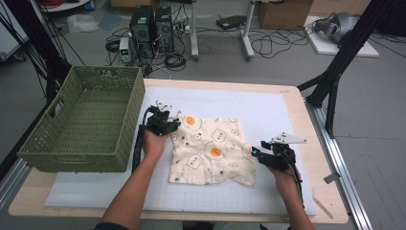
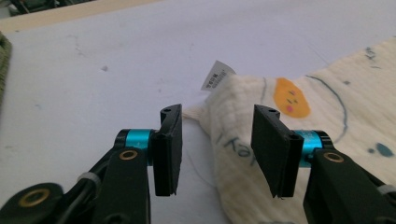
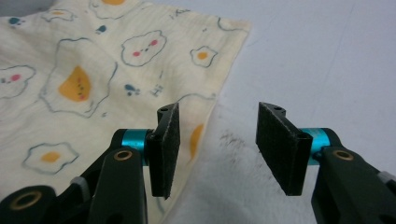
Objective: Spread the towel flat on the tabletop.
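High view: the cloth [image 1: 213, 151] – soft cream fabric with a fried-egg print, roughly square – lies flat on the white mat [image 1: 268, 112], edges slightly skewed to the table.

Left gripper view: left gripper [image 2: 217, 140] jaws apart, a bunched cloth corner between them, unpinched.

Right gripper view: right gripper [image 3: 218, 144] jaws apart – straddling the cloth's edge.
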